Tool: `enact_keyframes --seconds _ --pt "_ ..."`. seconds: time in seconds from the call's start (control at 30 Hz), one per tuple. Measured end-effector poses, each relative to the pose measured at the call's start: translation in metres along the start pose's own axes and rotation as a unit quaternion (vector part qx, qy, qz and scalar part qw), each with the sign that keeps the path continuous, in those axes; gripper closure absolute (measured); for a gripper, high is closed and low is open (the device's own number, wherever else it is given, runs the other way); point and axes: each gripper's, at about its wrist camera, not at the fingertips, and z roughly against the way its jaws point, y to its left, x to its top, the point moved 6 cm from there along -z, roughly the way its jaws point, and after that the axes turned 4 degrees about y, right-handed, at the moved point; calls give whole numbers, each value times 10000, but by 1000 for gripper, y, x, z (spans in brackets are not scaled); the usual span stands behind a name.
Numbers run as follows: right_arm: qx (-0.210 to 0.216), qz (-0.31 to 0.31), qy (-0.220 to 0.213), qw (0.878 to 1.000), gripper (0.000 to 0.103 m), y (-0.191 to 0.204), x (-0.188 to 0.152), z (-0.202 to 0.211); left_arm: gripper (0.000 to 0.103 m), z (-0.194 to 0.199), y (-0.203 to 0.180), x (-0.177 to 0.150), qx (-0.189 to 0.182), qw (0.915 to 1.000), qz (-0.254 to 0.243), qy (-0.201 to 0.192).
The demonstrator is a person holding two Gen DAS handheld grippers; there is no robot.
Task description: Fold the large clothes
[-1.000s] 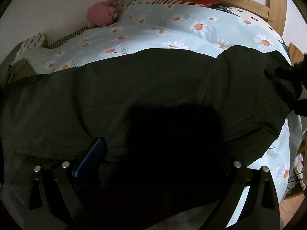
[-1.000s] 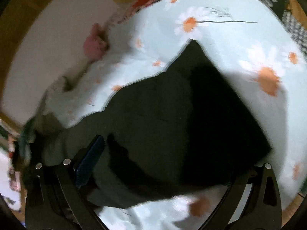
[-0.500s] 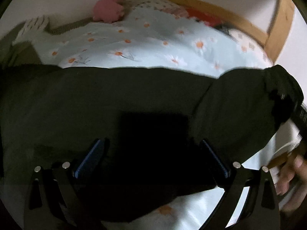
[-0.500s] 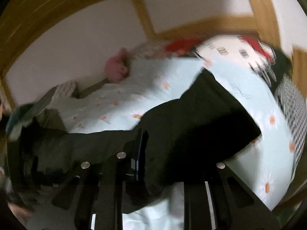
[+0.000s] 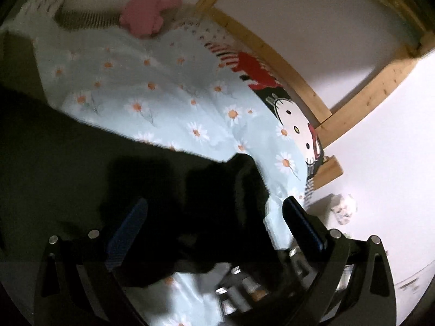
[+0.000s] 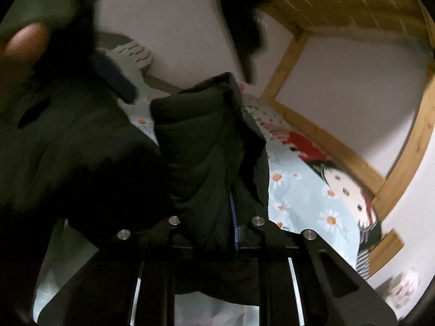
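Lying across the bed (image 5: 168,100), over the daisy-print duvet (image 5: 152,108): dark jacket (image 5: 68,168), one part bunching up and lifting at its right end. Left gripper (image 5: 214,217) hovering over the jacket's edge, jaws standing wide apart, nothing between them. Right gripper (image 6: 214,221) pinching a thick fold of jacket (image 6: 201,152), jaws clamping tight on the fabric, raising it off the duvet. Sitting near the wooden bed frame (image 5: 274,54): cartoon-cat pillow (image 5: 293,119). Resting by the wall: pink plush toy (image 5: 144,16), blurry.
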Motion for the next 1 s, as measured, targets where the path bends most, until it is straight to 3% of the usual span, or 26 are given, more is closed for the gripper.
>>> enact_keyframes --seconds 0.13,0.17,0.2,0.23,0.37,0.4,0.43,0.47,0.5,0.63,0.77,0.8,0.83,0.93,1.0 --pt "10 454 -206 9988 87 22 0 18 6 -14 15 -14 -298 9973 486 463" --pt "66 457 -216 9987 87 25 1 21 28 -14 18 -16 -304 9972 494 474" --pt "82 482 -230 9985 87 27 1 23 72 -14 21 -18 -320 9969 511 498" --pt "93 560 -221 9981 87 31 1 26 83 -16 25 -22 -441 9949 637 648" --pt "240 577 -252 9977 79 36 -1 31 88 -7 31 -27 -502 9950 597 631" --pt "302 565 -265 9976 50 38 -2 34 89 -2 33 -28 -507 9954 592 565" --pt "277 561 -329 9975 2 39 -3 36 89 7 35 -27 -540 9957 608 441" --pt "193 576 -549 9966 6 41 -2 44 89 13 37 -25 -556 9958 632 361" --pt "169 654 -760 9948 4 44 -4 52 89 24 40 -23 -553 9960 659 237" --pt "-81 715 -518 9961 4 46 -12 42 89 65 42 -18 -638 9962 588 -23" --pt "-457 450 -363 9973 5 44 3 37 89 106 43 -20 -582 9969 462 -261" --pt "-417 384 -329 9978 10 44 9 33 89 118 46 -22 -592 9967 447 -328" --pt "-268 377 -316 9984 33 51 19 32 89 126 49 -23 -609 9964 458 -374" --pt "56 518 -173 9985 84 82 44 34 89 159 68 -28 -527 9958 499 -565" --pt "277 536 -247 9979 88 100 61 38 89 184 88 -32 -291 9953 544 -744"
